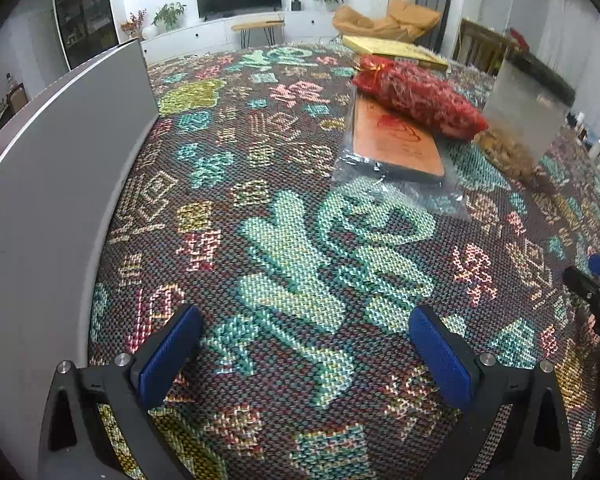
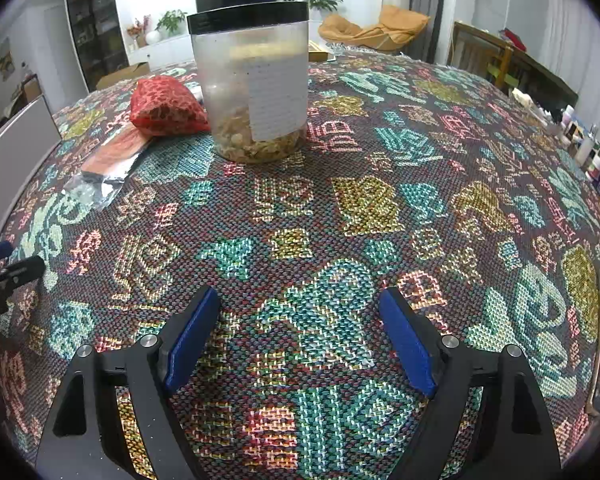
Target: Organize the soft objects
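A red fuzzy pouch (image 1: 418,96) (image 2: 165,108) lies on top of an orange flat packet in clear plastic (image 1: 396,146) (image 2: 114,154) on the patterned woven cloth (image 1: 284,240) (image 2: 340,208). My left gripper (image 1: 304,320) hovers low over the cloth, well short of the packet, jaws wide open and empty. My right gripper (image 2: 300,300) is also open and empty over bare cloth, with the pouch far off to its upper left. Each gripper's tip shows at the edge of the other's view.
A clear plastic jar with a black lid (image 2: 256,80) (image 1: 528,108), holding dry yellowish pieces, stands beside the pouch. A grey upright panel (image 1: 60,184) runs along the left edge. A yellow flat box (image 1: 392,50) lies at the far side. Small bottles (image 2: 588,148) crowd the right edge.
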Action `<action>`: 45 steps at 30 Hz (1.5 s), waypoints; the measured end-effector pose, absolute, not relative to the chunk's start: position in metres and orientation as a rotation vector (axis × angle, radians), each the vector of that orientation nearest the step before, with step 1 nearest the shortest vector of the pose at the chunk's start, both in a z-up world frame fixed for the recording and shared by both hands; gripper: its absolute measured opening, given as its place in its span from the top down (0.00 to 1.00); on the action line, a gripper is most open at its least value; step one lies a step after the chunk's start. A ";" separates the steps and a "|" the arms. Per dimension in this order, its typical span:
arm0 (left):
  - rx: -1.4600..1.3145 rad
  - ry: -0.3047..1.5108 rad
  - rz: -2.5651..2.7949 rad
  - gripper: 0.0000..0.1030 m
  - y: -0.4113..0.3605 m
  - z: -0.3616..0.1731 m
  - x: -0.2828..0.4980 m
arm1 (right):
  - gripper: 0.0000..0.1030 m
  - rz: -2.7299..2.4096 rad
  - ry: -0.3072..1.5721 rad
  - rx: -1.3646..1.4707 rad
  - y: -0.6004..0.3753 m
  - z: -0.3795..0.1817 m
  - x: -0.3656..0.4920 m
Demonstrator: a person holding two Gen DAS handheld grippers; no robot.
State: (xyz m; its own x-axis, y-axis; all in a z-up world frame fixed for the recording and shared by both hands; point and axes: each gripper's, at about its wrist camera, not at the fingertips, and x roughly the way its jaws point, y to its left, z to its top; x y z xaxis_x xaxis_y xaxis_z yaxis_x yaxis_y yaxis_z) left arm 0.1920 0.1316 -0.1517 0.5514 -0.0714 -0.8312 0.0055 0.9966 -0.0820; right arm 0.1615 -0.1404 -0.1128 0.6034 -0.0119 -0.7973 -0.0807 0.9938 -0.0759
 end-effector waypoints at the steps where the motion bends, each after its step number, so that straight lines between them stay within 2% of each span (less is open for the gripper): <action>1: -0.062 0.975 -0.042 0.00 0.130 -0.152 0.189 | 0.17 0.038 0.923 -0.110 -0.140 -0.113 0.161; 5: -0.020 0.941 -0.025 0.00 0.121 -0.151 0.183 | 0.17 0.064 0.941 -0.172 -0.117 -0.103 0.167; 9: -0.043 0.948 -0.035 0.00 0.125 -0.153 0.185 | 0.18 0.245 0.824 -0.202 -0.062 -0.057 0.188; 12: -0.045 0.948 -0.037 0.00 0.125 -0.153 0.186 | 0.18 0.329 0.798 -0.339 -0.004 -0.038 0.222; 15: -0.046 0.948 -0.037 0.00 0.126 -0.153 0.187 | 0.20 0.332 0.855 -0.535 0.046 -0.054 0.265; 21: -0.047 0.948 -0.038 0.00 0.126 -0.153 0.187 | 0.24 0.187 0.966 -0.659 0.056 -0.102 0.313; 22: -0.047 0.948 -0.038 0.00 0.126 -0.153 0.187 | 0.35 0.173 0.989 -0.650 0.054 -0.104 0.319; 23: -0.047 0.948 -0.038 0.00 0.126 -0.153 0.187 | 0.57 0.170 1.013 -0.619 0.048 -0.106 0.324; 26: -0.046 0.949 -0.039 0.00 0.126 -0.153 0.188 | 0.80 0.165 1.023 -0.507 0.036 -0.093 0.327; 32: -0.046 0.949 -0.039 0.00 0.126 -0.153 0.188 | 0.80 0.293 0.791 -0.224 0.019 0.009 0.295; 34: -0.045 0.949 -0.039 0.00 0.126 -0.153 0.188 | 0.80 0.278 0.718 -0.150 -0.006 0.048 0.289; 38: -0.045 0.949 -0.040 0.00 0.126 -0.153 0.188 | 0.78 0.133 0.675 -0.041 -0.088 0.090 0.291; 41: -0.045 0.950 -0.040 0.00 0.126 -0.154 0.188 | 0.77 -0.066 0.712 -0.103 -0.140 0.082 0.299; 45: -0.045 0.950 -0.041 0.00 0.126 -0.154 0.188 | 0.77 -0.258 0.902 -0.172 -0.205 0.008 0.313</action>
State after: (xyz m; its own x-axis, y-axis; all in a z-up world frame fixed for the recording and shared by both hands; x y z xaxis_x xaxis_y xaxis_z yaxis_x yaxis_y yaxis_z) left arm 0.1884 0.1260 -0.1536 0.5813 -0.0552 -0.8118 0.0154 0.9983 -0.0568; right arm 0.3128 -0.2048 0.0080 0.5926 -0.2926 -0.7505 0.1491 0.9554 -0.2547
